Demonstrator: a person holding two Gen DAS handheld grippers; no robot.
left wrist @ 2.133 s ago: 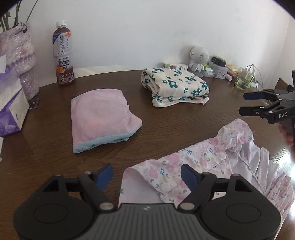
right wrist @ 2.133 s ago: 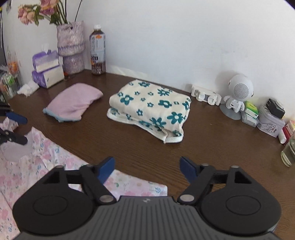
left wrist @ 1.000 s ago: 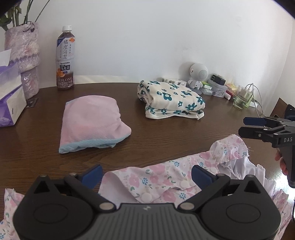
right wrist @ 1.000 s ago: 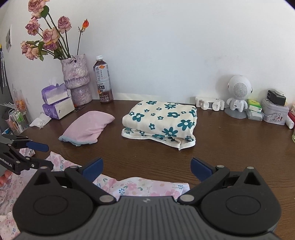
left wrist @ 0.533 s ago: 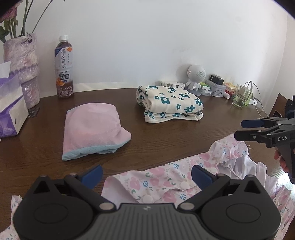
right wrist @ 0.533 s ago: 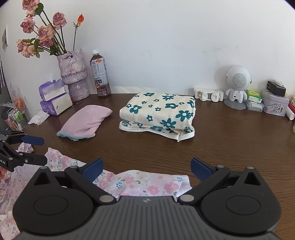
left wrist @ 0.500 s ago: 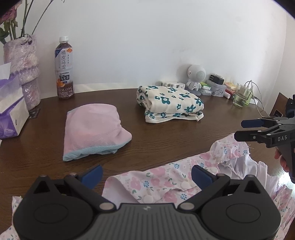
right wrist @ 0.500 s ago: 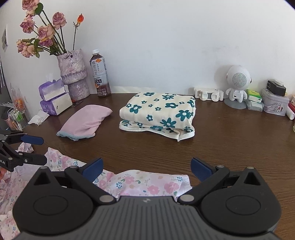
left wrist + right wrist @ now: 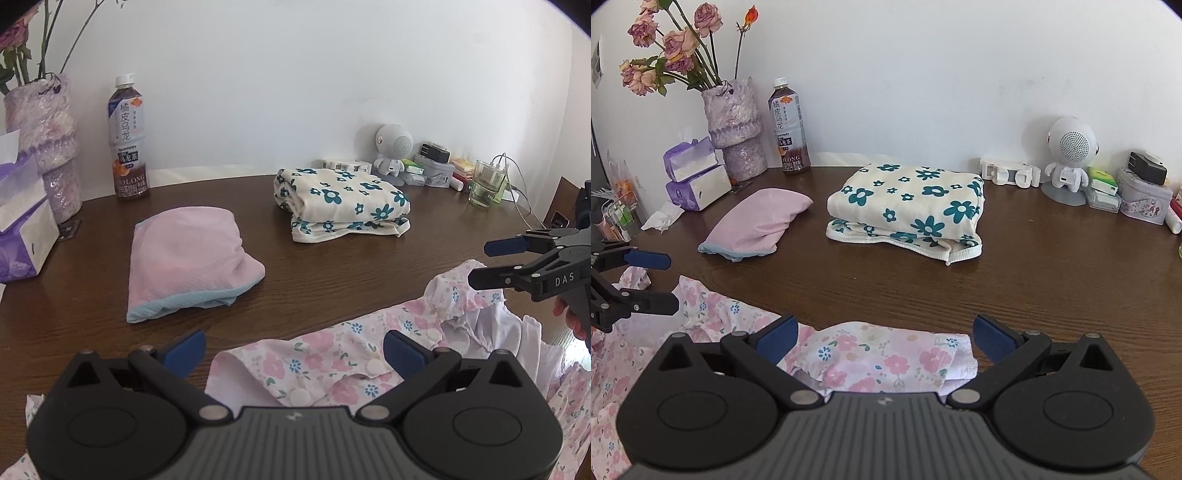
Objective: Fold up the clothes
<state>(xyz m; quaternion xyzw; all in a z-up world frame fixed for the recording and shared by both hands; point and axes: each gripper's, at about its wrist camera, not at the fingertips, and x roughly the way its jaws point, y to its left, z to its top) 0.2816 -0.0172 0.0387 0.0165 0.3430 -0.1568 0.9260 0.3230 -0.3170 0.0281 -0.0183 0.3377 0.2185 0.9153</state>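
Left wrist view: left gripper [image 9: 293,349], jaws apart, hovers over the unfolded pink floral garment [image 9: 332,363] at the table's [image 9: 332,280] near edge. A glass [image 9: 487,184] by the wall holds greenish liquid.

Right wrist view: right gripper [image 9: 882,338], jaws apart, nothing held, above the same garment. Vase [image 9: 735,129] holds dried roses [image 9: 672,44]; the tea bottle [image 9: 788,127] is part full.
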